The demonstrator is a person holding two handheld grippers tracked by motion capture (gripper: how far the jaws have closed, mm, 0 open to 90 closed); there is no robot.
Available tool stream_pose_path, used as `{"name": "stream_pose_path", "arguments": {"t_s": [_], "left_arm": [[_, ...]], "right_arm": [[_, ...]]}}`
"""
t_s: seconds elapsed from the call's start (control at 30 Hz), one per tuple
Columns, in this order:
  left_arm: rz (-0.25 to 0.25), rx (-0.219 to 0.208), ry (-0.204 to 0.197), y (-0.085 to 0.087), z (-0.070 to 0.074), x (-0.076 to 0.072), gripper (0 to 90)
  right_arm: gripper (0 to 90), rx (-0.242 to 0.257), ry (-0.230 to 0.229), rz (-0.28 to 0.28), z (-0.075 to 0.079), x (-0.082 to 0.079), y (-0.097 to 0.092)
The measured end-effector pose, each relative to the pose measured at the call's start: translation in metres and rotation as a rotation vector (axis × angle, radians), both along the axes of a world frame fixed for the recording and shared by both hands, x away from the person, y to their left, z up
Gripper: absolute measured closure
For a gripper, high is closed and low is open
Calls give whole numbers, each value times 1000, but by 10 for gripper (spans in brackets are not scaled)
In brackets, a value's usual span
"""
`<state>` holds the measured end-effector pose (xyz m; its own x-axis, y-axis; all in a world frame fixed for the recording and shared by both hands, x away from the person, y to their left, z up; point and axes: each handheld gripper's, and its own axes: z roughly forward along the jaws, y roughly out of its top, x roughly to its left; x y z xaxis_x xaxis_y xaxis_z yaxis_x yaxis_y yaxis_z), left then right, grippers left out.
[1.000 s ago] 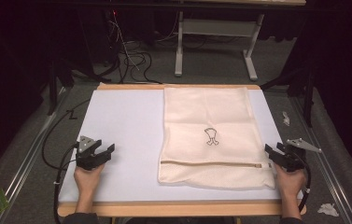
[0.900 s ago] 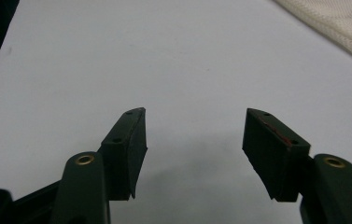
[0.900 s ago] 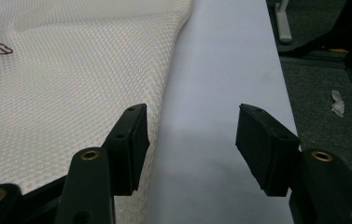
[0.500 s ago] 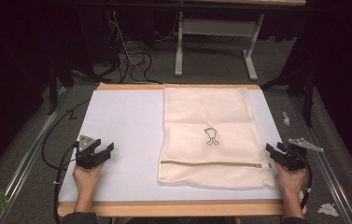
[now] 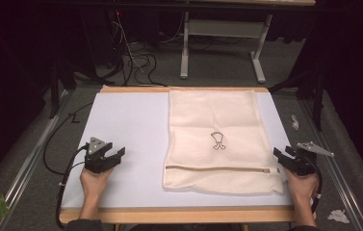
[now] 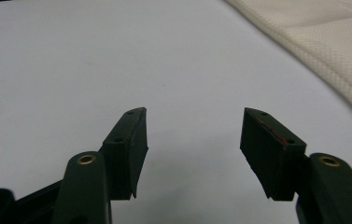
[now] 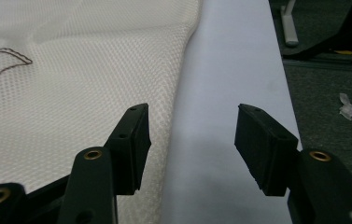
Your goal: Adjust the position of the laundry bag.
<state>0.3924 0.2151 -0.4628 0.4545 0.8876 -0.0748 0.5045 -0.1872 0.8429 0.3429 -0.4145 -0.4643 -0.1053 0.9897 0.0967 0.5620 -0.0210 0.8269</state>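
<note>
We see the cream mesh zip bag (image 5: 220, 139) flat on the white surface (image 5: 126, 130), right half, long side running away from us | zip near us | left gripper (image 5: 114, 159) jaws apart | right gripper (image 5: 281, 158) jaws apart at the bag's edge

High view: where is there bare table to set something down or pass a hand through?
The widest bare patch is the table's left half, bordered by the mesh bag on its right and the left hand-held gripper near the front. A narrow strip runs in front of the bag. The right side is tight: the right hand-held gripper sits at the bag's corner.
</note>
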Motion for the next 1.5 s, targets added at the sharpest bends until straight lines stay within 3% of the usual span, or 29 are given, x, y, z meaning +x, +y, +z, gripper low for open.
{"name": "stream_pose_path", "arguments": {"t_s": [0.33,0.43,0.5,0.67,0.9,1.0,1.13,1.2,1.27,1.33,1.47,1.5], "left_arm": [[-72,25,2,-26,12,-3,408],[-103,21,30,-37,14,-2,408],[-115,40,37,-43,14,-2,407],[-136,23,57,-54,14,-1,404],[-182,58,69,-79,16,-2,402],[-195,41,77,-86,16,0,400],[-202,61,84,-95,17,1,398],[-211,41,94,-102,17,2,391],[-227,72,102,-112,16,4,386],[-237,60,119,-120,14,6,378],[-245,76,128,-131,12,7,374],[-250,52,140,-136,11,8,372]], "right_arm": [[474,14,10,25,7,-2,2],[484,12,14,27,7,-3,5],[489,8,16,35,7,-4,6],[510,9,40,55,8,-3,7],[549,0,74,85,12,-1,12],[550,1,83,91,13,1,14],[550,0,93,95,13,2,16],[549,-3,94,104,13,3,16],[547,-6,108,118,13,6,20],[547,-11,120,127,12,8,22],[547,-12,125,130,13,11,24],[546,-13,135,124,13,12,25]]}}
